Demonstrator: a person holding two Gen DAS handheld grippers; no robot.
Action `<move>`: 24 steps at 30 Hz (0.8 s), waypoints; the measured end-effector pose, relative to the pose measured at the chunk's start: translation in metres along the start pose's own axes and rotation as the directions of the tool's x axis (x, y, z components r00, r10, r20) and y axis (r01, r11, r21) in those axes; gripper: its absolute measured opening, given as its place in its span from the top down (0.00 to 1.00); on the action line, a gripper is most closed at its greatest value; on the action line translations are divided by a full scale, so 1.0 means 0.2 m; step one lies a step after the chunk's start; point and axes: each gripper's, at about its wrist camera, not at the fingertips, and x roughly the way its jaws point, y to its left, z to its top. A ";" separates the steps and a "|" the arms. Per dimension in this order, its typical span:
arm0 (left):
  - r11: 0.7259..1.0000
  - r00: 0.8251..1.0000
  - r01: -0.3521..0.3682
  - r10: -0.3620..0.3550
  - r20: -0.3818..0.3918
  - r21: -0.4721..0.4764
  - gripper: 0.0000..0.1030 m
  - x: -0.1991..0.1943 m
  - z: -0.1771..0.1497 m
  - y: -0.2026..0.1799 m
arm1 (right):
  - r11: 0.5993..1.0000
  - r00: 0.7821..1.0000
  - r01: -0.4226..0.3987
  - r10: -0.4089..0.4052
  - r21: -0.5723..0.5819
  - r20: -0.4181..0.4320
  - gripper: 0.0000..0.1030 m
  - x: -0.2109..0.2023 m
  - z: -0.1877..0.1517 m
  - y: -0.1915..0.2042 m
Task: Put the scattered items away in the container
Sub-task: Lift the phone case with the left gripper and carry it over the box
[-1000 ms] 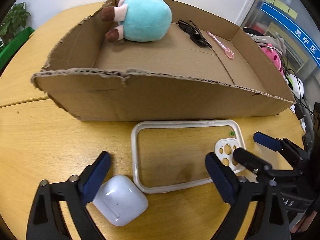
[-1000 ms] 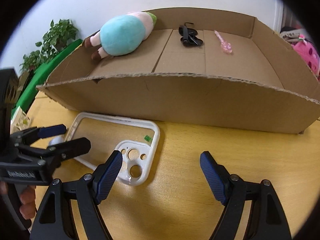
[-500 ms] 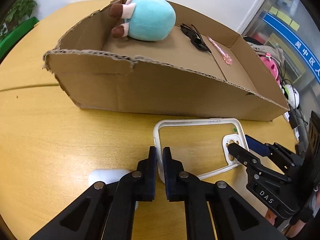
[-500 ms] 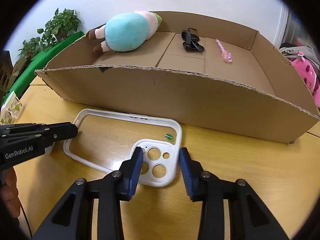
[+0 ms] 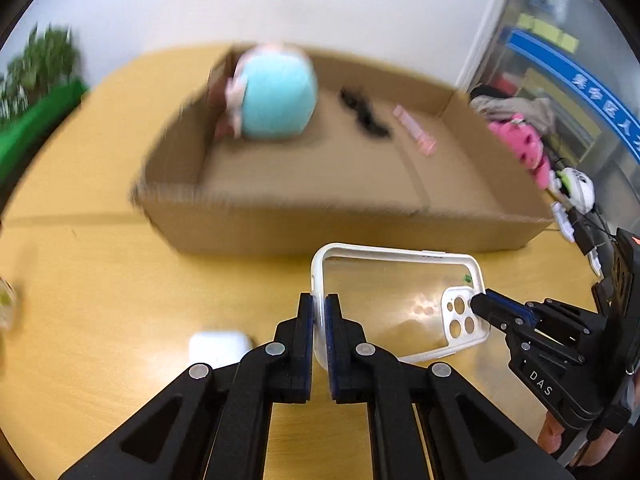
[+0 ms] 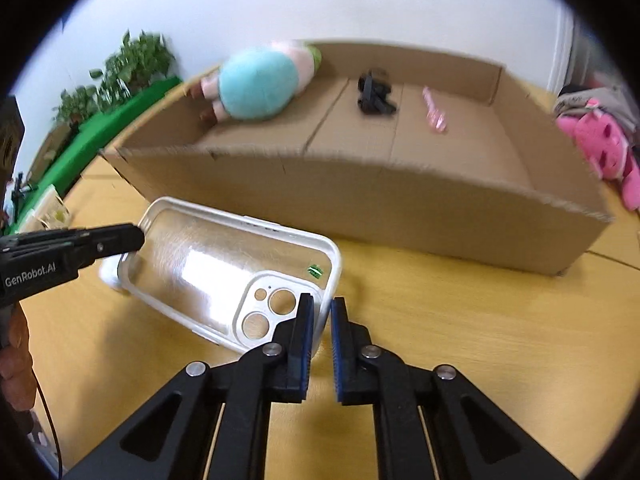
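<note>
Box: 1, at 12 o'clock; I count 3 items inside.
Phone case: 1, now lifted off table.
Earbud case: 1, 8 o'clock.
Left gripper: was spread, now pinching case's rim.
Right gripper: same, pinching camera end.

White phone case, brown cardboard box

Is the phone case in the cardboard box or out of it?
Out: the phone case sits before the cardboard box, pinched by left gripper and right gripper.
</note>
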 end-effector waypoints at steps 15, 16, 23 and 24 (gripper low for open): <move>0.988 0.934 0.029 -0.081 0.349 0.150 0.96 -0.49 0.53 -0.26 | 0.998 0.925 0.057 -0.060 0.020 0.376 0.93 -0.69 0.46 -0.12; 0.988 0.929 0.037 -0.090 0.358 0.153 0.96 -0.49 0.58 -0.24 | 0.998 0.923 0.056 -0.060 0.020 0.381 0.93 -0.70 0.49 -0.12; 0.990 0.935 0.047 -0.092 0.343 0.135 0.96 -0.38 0.77 -0.14 | 0.996 0.918 0.089 -0.087 0.012 0.387 0.93 -0.61 0.68 -0.11; 0.990 0.938 0.051 -0.092 0.334 0.129 0.96 -0.35 0.79 -0.12 | 0.996 0.920 0.089 -0.087 0.012 0.383 0.93 -0.59 0.69 -0.11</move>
